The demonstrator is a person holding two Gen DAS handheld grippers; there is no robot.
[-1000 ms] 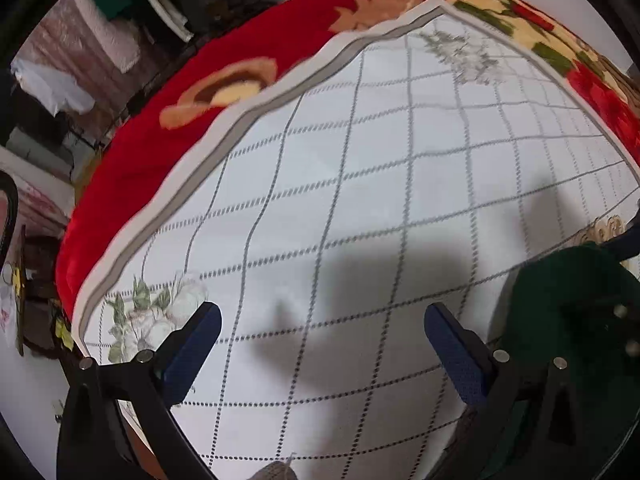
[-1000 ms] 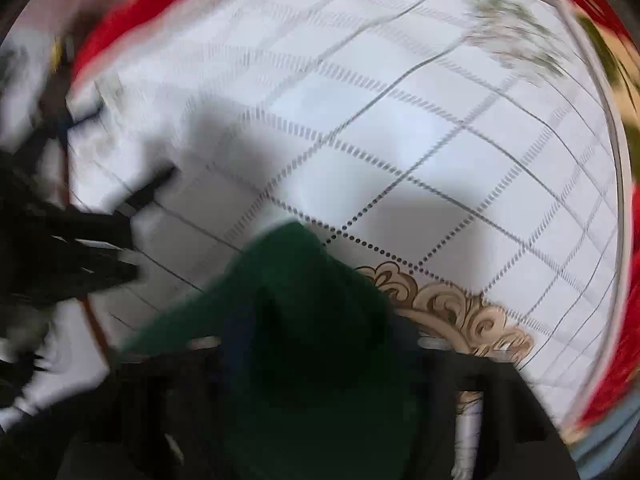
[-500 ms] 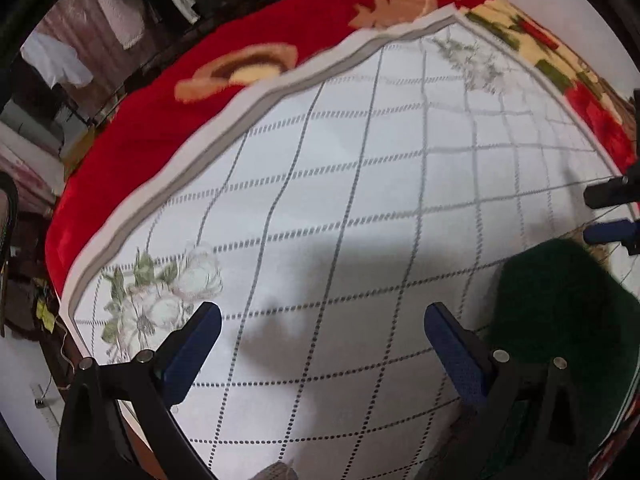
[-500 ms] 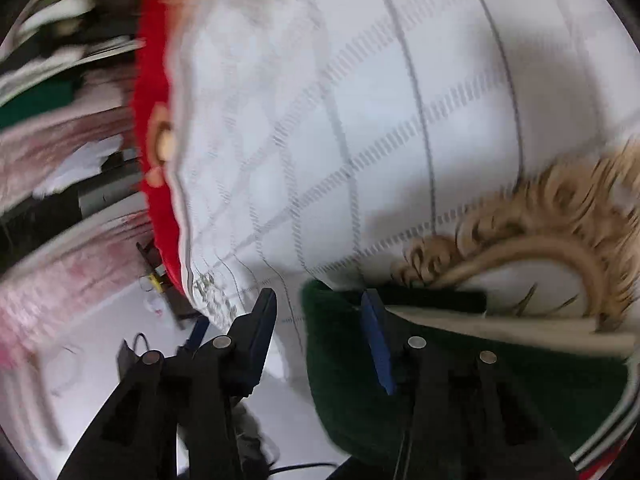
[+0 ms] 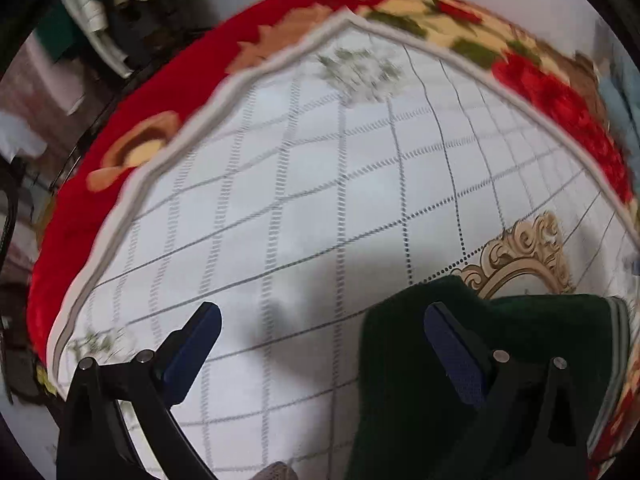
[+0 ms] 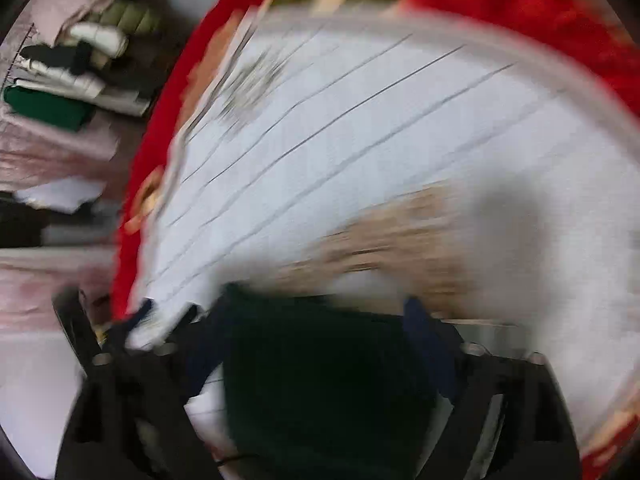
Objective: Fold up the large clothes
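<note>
A dark green garment (image 5: 520, 380) lies bunched on a white checked cloth (image 5: 300, 200), at the lower right of the left wrist view. My left gripper (image 5: 326, 344) stands open above the cloth, and its right finger (image 5: 452, 352) shows over the garment's left edge; whether it touches is unclear. In the blurred right wrist view the garment (image 6: 320, 392) fills the space between the fingers of my right gripper (image 6: 318, 340). Its jaws are opening, wide apart, and I see no pad pressing on the fabric.
The checked cloth covers a red flowered blanket (image 5: 80, 220) that shows around its far and left edges. Stacks of folded clothes (image 6: 80, 60) sit on shelves beyond the blanket at the left. A gold scroll print (image 5: 520, 256) marks the cloth just past the garment.
My left gripper has moved right, so the green garment now fills its lower right view. The right gripper's jaws have spread much wider, and its view has swung round over the garment.
</note>
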